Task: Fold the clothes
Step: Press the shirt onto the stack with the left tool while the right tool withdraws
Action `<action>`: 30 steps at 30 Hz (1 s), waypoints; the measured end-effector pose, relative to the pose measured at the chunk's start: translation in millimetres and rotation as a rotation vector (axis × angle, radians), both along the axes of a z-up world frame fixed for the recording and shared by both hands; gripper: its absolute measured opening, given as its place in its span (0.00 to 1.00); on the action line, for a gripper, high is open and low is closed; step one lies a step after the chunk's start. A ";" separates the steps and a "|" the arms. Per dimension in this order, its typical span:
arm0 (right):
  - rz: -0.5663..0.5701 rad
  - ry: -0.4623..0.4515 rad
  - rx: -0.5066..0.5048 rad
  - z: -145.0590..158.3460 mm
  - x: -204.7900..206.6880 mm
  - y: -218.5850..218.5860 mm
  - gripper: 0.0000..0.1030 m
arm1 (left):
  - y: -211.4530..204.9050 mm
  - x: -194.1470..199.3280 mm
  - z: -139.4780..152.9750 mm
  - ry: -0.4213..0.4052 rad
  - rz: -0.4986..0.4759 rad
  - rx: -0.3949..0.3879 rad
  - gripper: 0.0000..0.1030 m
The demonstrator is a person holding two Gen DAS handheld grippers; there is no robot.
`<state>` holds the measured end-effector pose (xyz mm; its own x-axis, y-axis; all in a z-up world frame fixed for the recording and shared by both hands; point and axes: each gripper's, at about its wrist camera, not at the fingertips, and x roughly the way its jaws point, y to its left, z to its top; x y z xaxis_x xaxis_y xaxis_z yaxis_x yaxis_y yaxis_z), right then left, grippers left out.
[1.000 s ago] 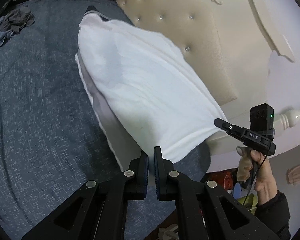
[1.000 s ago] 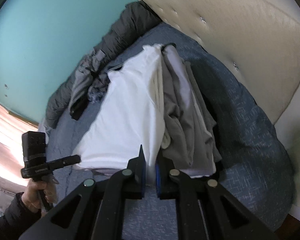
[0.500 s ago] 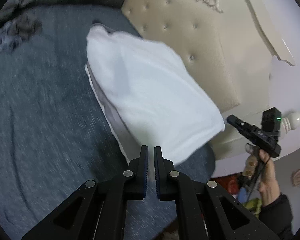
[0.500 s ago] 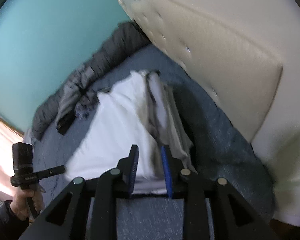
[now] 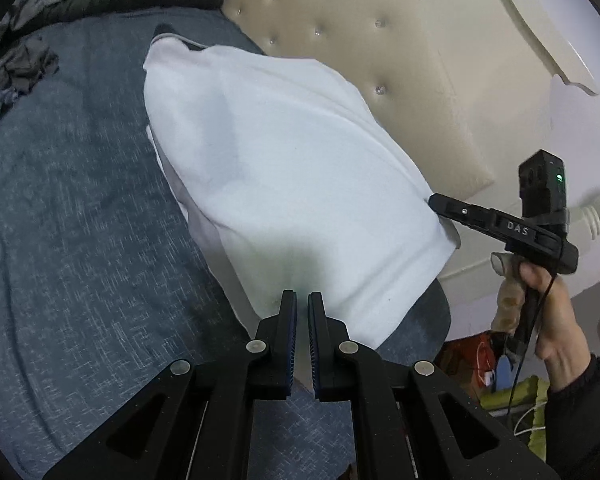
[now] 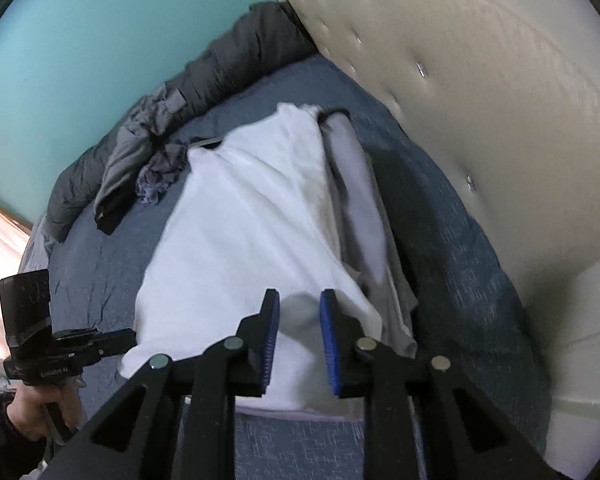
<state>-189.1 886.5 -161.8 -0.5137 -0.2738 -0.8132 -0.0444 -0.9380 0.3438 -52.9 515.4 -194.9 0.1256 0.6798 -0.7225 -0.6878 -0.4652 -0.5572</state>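
Blue bedding (image 5: pixel 80 240) carries everything. Left gripper (image 5: pixel 302 300) has its jaws nearly clenched, hovering at the near hem of the white garment (image 5: pixel 300 168) with no cloth visibly between them. Right gripper (image 6: pixel 299 300) has its jaws released, spread over the same hem. That garment lies flat atop a stack of grey clothes (image 6: pixel 364 216), near the headboard (image 6: pixel 460 80). Any pull on the hem may, I judge, drag the loose stack askew.

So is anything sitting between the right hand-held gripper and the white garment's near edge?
Nothing visible. The right hand-held gripper is open, with the white garment directly ahead between its fingers. The grey clothes lie beside the garment, toward the headboard, out of the path.
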 end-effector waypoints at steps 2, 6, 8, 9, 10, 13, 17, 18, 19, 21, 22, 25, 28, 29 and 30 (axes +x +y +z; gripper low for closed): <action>0.009 0.001 0.004 2.7 1.2 1.8 0.16 | -2.6 -1.2 -1.4 -0.011 0.003 0.015 0.06; 0.004 0.070 -0.023 26.7 -11.8 3.8 0.19 | -7.0 -10.9 7.8 -0.006 0.026 0.052 0.06; 0.007 0.079 0.004 36.4 -29.2 1.5 0.20 | -8.2 -16.5 11.8 0.010 0.036 0.062 0.06; 0.005 0.076 0.016 39.3 -38.5 1.0 0.21 | -6.9 -19.7 11.8 0.018 0.041 0.060 0.06; 0.003 0.071 0.022 39.6 -48.3 0.8 0.26 | -6.2 -21.5 10.3 0.020 0.042 0.057 0.07; 0.000 0.053 0.037 38.6 -78.2 0.2 0.36 | -2.0 -25.5 4.3 0.025 0.038 0.048 0.07; -0.004 0.029 0.058 37.3 -118.0 -0.6 0.36 | 6.1 -26.3 -4.1 0.038 0.008 0.044 0.07; -0.005 0.023 0.063 37.0 -127.9 -0.8 0.36 | 6.8 -26.6 -5.5 0.042 0.003 0.045 0.07; -0.006 0.017 0.068 36.7 -137.9 -1.0 0.36 | 7.5 -26.9 -6.8 0.046 -0.002 0.046 0.07; -0.003 -0.001 0.095 32.7 -153.7 -3.5 0.36 | 8.0 -28.1 -9.3 0.052 -0.010 0.049 0.07; 0.000 -0.012 0.101 30.2 -160.3 -4.1 0.36 | 7.9 -29.0 -10.4 0.055 -0.014 0.050 0.07; 0.019 -0.036 0.152 23.5 -179.4 -10.6 0.36 | 7.3 -31.4 -13.1 0.061 -0.017 0.055 0.07; 0.051 -0.072 0.198 12.7 -194.7 -20.1 0.36 | 8.1 -31.7 -14.2 0.069 -0.029 0.055 0.07; 0.059 -0.079 0.206 10.0 -198.1 -21.1 0.32 | 8.3 -31.0 -14.3 0.072 -0.032 0.055 0.07; 0.063 -0.082 0.211 7.5 -200.8 -22.4 0.25 | 8.4 -30.4 -14.3 0.074 -0.035 0.056 0.07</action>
